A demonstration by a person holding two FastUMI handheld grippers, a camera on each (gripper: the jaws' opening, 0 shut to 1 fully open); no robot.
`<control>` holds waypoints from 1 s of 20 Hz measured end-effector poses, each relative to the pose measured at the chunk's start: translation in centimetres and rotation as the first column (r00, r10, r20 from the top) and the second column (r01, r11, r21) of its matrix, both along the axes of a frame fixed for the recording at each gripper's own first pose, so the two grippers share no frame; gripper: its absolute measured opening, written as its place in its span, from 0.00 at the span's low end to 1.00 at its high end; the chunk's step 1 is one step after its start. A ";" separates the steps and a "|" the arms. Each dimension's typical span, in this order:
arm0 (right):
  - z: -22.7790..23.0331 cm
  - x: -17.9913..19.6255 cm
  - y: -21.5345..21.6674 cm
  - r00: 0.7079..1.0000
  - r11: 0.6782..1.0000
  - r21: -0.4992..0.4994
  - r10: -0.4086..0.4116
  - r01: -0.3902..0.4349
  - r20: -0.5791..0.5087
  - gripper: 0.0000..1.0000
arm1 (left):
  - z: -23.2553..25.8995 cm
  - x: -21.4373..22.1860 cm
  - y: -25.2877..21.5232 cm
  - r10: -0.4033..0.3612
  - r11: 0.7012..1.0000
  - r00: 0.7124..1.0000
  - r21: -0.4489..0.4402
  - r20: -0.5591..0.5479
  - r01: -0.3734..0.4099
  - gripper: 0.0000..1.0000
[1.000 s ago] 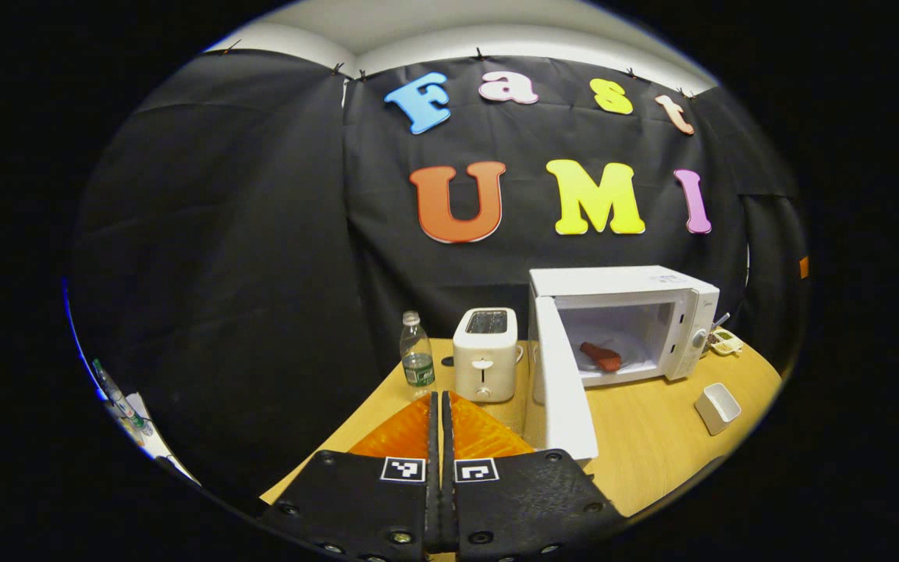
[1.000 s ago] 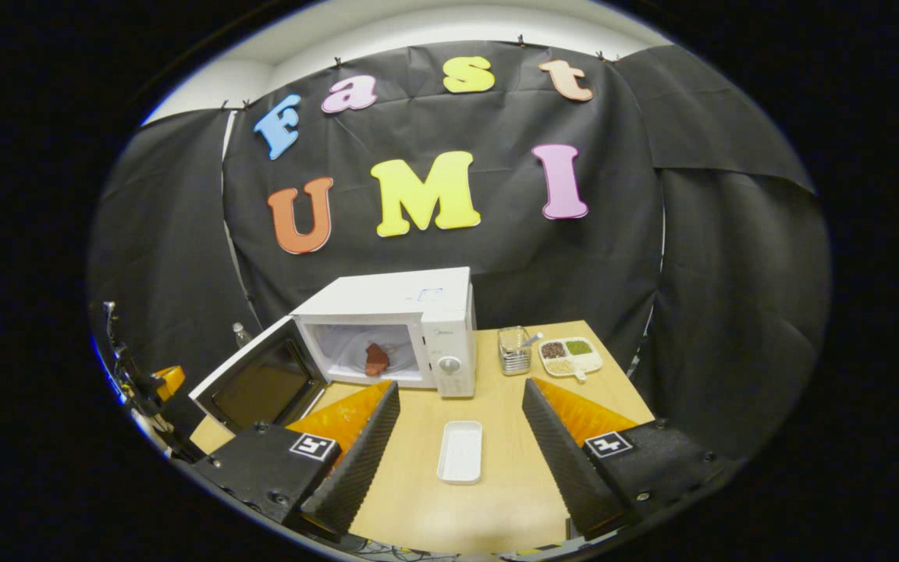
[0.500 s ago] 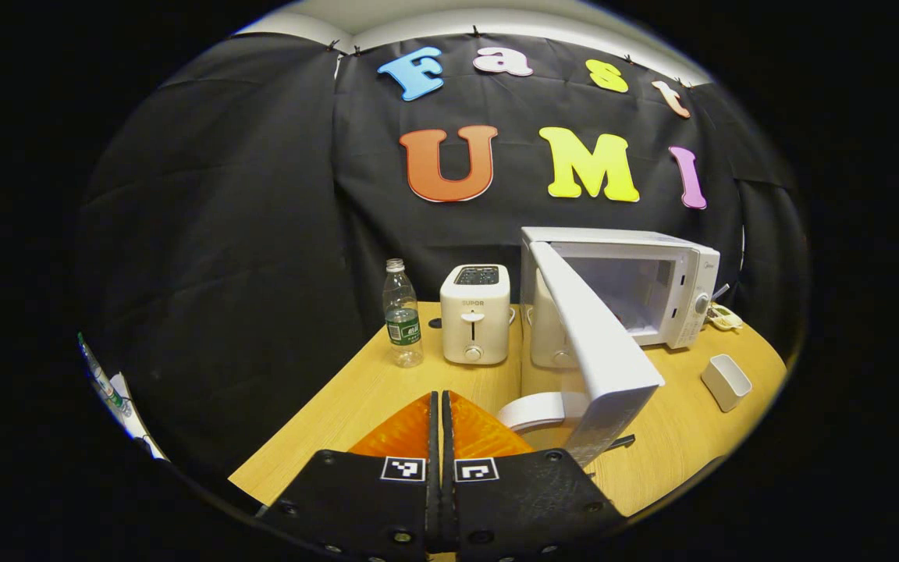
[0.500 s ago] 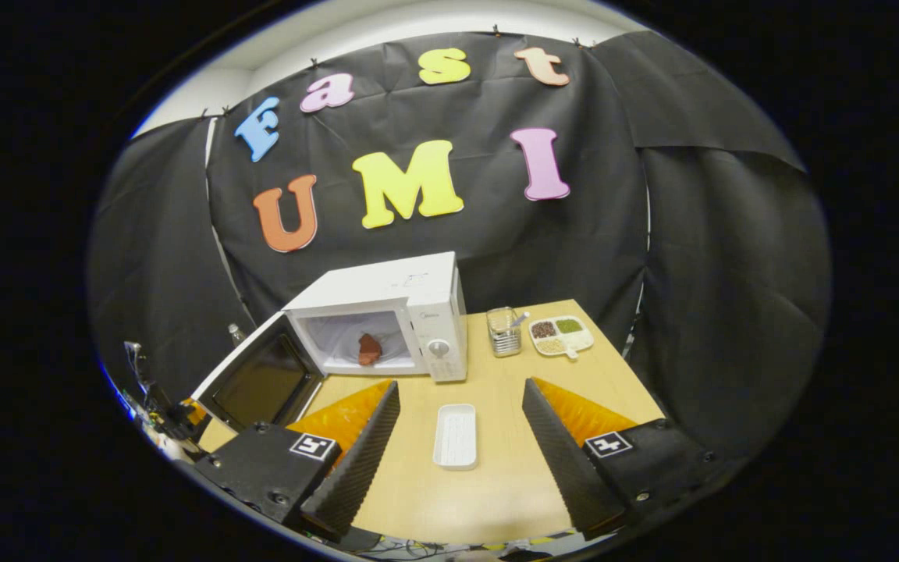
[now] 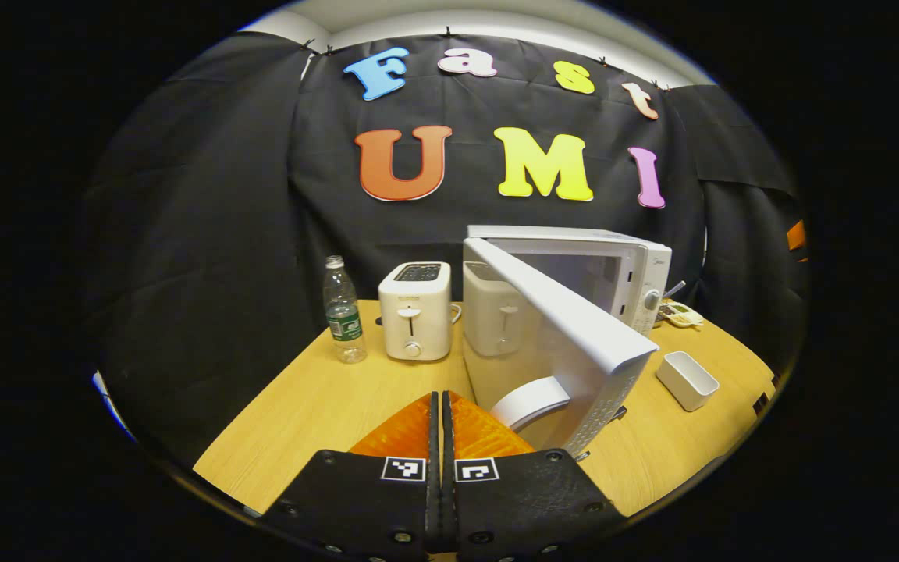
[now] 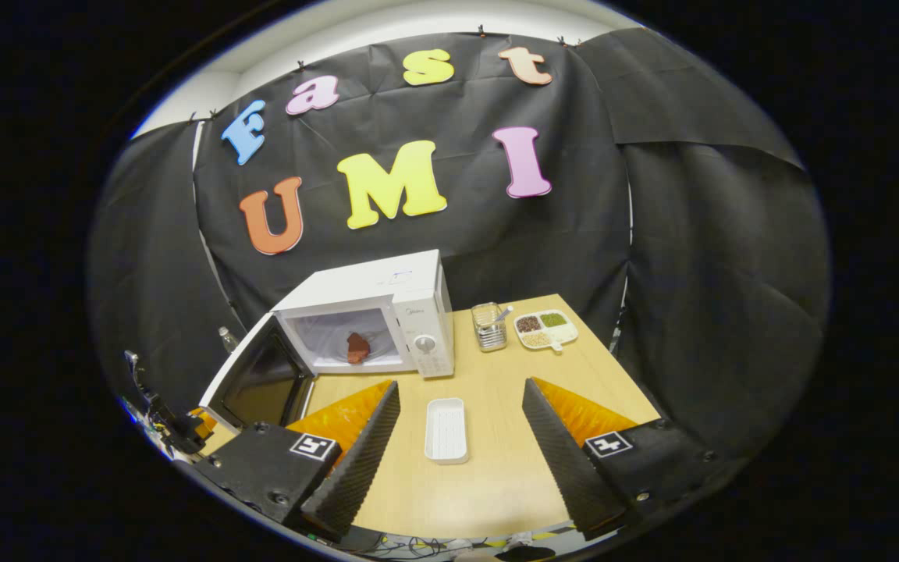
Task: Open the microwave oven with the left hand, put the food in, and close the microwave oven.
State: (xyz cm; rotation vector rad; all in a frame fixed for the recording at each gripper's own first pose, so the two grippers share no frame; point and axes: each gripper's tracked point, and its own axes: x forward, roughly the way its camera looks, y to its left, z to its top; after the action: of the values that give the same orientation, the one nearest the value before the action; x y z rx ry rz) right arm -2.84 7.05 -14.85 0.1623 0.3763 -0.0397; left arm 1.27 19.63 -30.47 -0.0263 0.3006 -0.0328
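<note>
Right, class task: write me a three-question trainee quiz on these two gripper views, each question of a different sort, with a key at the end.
1. True or false: the microwave door is fully shut.
2. Multiple choice: where is the red food? A) in the small white tray B) inside the microwave C) on top of the toaster
3. Short answer: how do the jaws of the left gripper and the right gripper stand?

Key
1. False: the door stands partly open.
2. B: it lies in the microwave cavity; the white tray on the table is bare, and so is the top of the toaster.
3. Left jaws closed together, holding nothing; right jaws spread wide.
</note>
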 end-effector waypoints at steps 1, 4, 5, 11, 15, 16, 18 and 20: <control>-0.3 -0.2 0.2 1.000 1.000 0.001 0.002 -0.002 -0.006 0.92 | -0.1 0.1 -1.2 -0.024 1.000 1.000 -0.003 0.000 0.024 0.00; -0.9 -0.5 0.0 1.000 1.000 0.005 -0.001 0.001 -0.026 0.92 | 0.2 0.8 -4.5 -0.082 0.997 0.997 -0.016 0.000 0.082 0.00; -1.0 -0.6 -0.1 1.000 1.000 0.009 -0.004 0.004 -0.027 0.92 | 0.4 1.0 -5.7 -0.102 0.995 0.995 -0.020 0.004 0.102 0.00; -0.9 -0.4 -1.9 0.999 1.000 0.003 -0.018 0.018 -0.032 0.92 | 1.1 2.8 -12.6 -0.224 0.974 0.975 -0.020 0.011 0.224 0.00; -0.5 0.1 -3.7 0.999 0.999 0.009 -0.043 0.043 -0.031 1.00 | 1.4 4.4 -17.2 -0.299 0.954 0.954 -0.015 0.015 0.299 0.00; -0.6 0.0 -4.1 0.998 0.999 0.015 -0.048 0.048 -0.034 0.92 | 1.3 4.9 -18.2 -0.313 0.950 0.950 -0.010 0.010 0.313 0.00; -0.4 0.1 -5.2 0.998 0.998 0.014 -0.060 0.060 -0.035 0.92 | 1.3 5.8 -19.7 -0.335 0.942 0.942 -0.008 0.007 0.335 0.00; -0.4 0.3 -6.0 0.997 0.998 0.004 -0.067 0.067 -0.039 0.92 | 1.4 7.0 -21.1 -0.347 0.938 0.938 -0.014 0.005 0.347 0.00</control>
State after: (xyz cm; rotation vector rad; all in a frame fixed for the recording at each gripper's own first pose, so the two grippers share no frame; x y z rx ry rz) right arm -2.55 1.03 -15.21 0.1797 0.4098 -0.1082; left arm 8.24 -1.47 -29.08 0.0128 0.3001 -0.3867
